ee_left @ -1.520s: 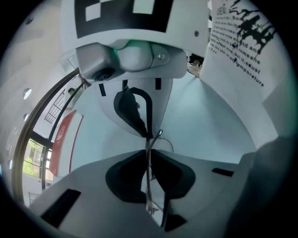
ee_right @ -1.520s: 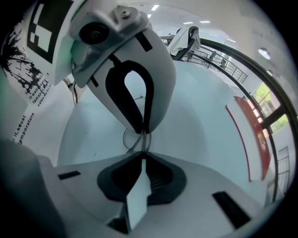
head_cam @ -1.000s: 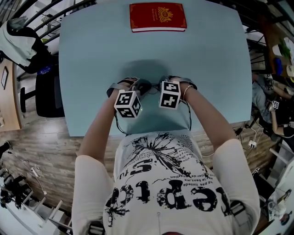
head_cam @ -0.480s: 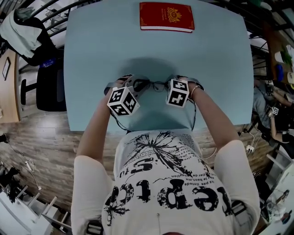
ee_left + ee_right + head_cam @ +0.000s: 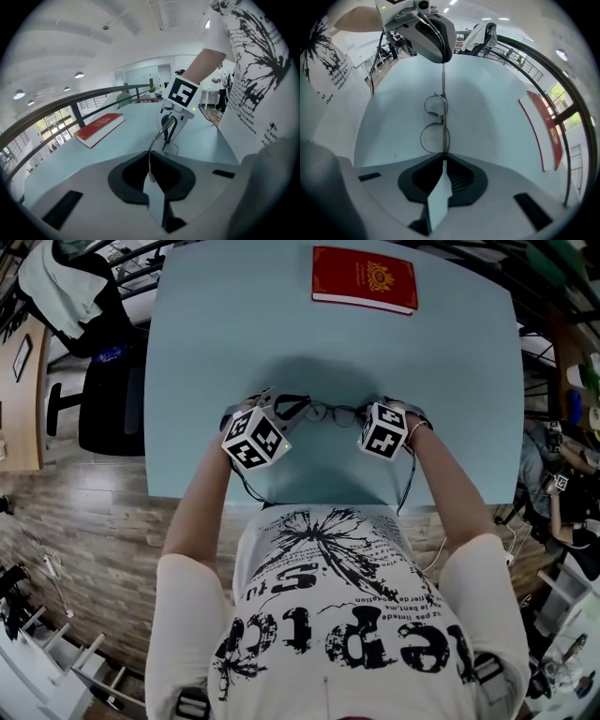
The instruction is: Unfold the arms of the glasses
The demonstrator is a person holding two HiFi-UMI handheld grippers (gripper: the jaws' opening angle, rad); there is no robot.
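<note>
Thin wire-rimmed glasses [image 5: 330, 413] hang just above the light blue table [image 5: 441, 371], held between both grippers. My right gripper [image 5: 371, 412] points steeply down and is shut on one end of the frame; its own view shows the two round lenses [image 5: 435, 123] just beyond the closed gripper [image 5: 443, 158]. One slim arm [image 5: 443, 79] runs from there to my left gripper [image 5: 433, 33]. In the left gripper view that arm [image 5: 157, 140] enters the closed left gripper [image 5: 151, 161], with the right gripper [image 5: 174, 123] at its far end.
A red book [image 5: 364, 279] lies at the table's far edge, also in the left gripper view [image 5: 99, 128]. A black chair [image 5: 108, 399] with clothes [image 5: 66, 282] stands to the left. The table's near edge [image 5: 309, 498] is close to the person's body.
My left gripper has drawn away from the right one, risen a little and rolled, taking the glasses' arm with it. The gap between the marker cubes is wider. The right gripper has kept still.
</note>
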